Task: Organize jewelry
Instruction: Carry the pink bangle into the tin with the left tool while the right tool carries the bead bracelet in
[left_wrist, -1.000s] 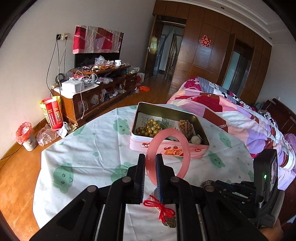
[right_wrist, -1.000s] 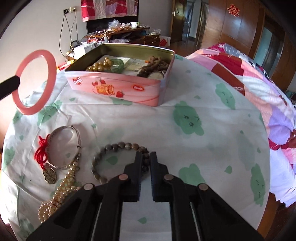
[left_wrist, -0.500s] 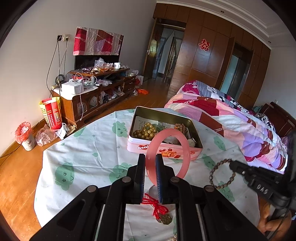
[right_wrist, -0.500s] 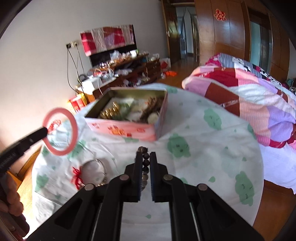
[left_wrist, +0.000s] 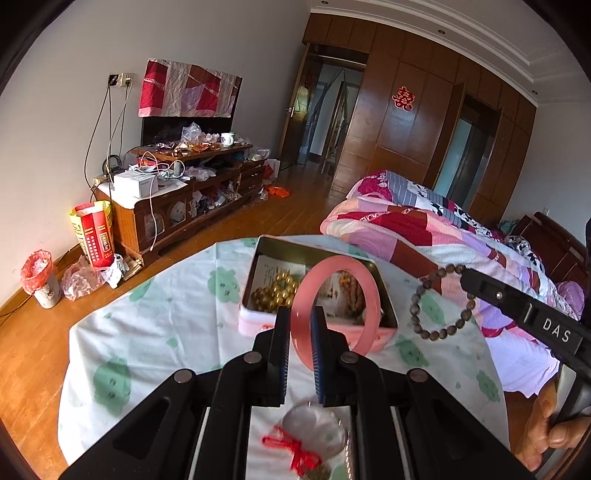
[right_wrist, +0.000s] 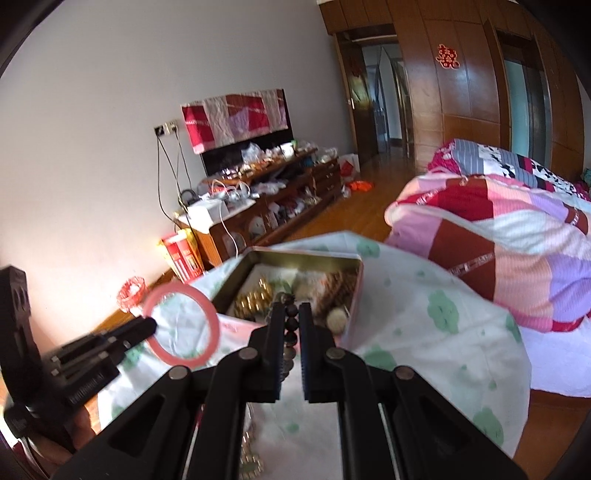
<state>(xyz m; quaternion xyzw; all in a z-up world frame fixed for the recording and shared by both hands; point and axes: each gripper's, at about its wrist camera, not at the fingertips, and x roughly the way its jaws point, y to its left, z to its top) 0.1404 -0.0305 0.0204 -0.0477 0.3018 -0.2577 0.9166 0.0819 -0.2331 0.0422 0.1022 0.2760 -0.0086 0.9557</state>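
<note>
My left gripper (left_wrist: 300, 325) is shut on a pink bangle (left_wrist: 371, 295) and holds it upright above the table, just short of the open pink tin (left_wrist: 314, 328). The tin holds gold beads (left_wrist: 275, 293) and brown beads. My right gripper (right_wrist: 291, 321) is shut on a dark bead bracelet (right_wrist: 291, 325), raised near the tin (right_wrist: 288, 258); it also shows in the left wrist view (left_wrist: 441, 302), hanging from the right gripper (left_wrist: 466, 275). The bangle shows at left in the right wrist view (right_wrist: 212, 332).
A silver bangle with a red cord (left_wrist: 314, 437) lies on the white cloth with green prints (left_wrist: 159, 332) near me. Pearl beads (right_wrist: 251, 458) lie under the right gripper. A bed (left_wrist: 443, 236) stands to the right, a cluttered TV cabinet (left_wrist: 177, 199) behind.
My right gripper lifted the dark bead bracelet off the table and carried it up toward the tin. My left gripper rose and moved the pink bangle closer to the tin.
</note>
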